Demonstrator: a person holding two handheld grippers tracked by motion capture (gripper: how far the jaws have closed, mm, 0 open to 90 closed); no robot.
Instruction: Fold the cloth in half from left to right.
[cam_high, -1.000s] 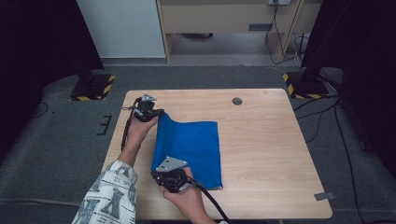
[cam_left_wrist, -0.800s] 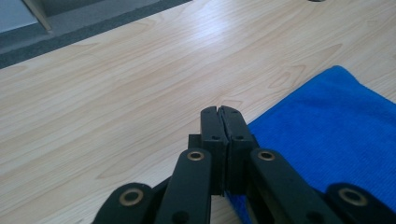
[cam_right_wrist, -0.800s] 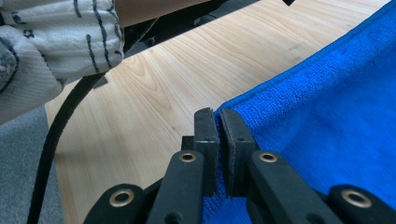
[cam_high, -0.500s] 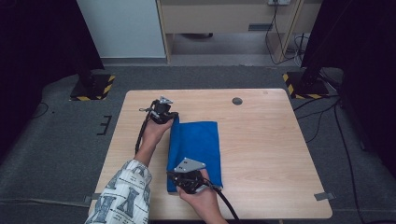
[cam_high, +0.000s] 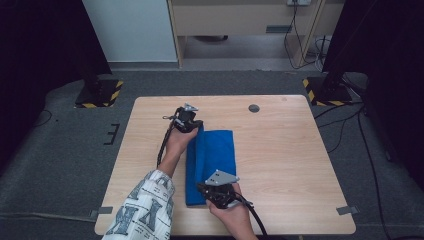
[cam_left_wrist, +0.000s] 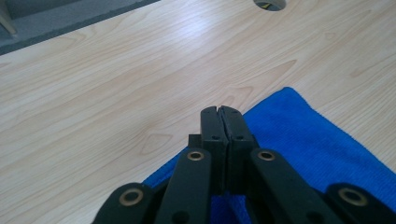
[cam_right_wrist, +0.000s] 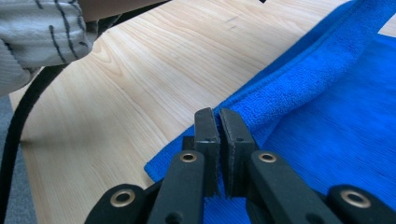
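High view has the blue towel (cam_high: 212, 162) lying near the middle of the counter (cam_high: 280, 165), part-folded into a long strip. Its long axis runs from my near edge toward the far edge, the far end pointing just left of the round hole (cam_high: 254, 108) in the top. My left claw (cam_high: 192, 125) pinches the far left corner and my right claw (cam_high: 212, 196) the near left corner, each clamped tight on a thin lip of cloth (in the right gripper view the jaws meet on a raised fold of towel (cam_right_wrist: 299, 79)).

My worry is the grip: so little fabric sits between the jaws that a tug across could pull a corner free, and the fold would flop back. If one hand leads the other, I think the edge lands skewed and the strip ends up crooked. Dragging low could also bunch the layer beneath.
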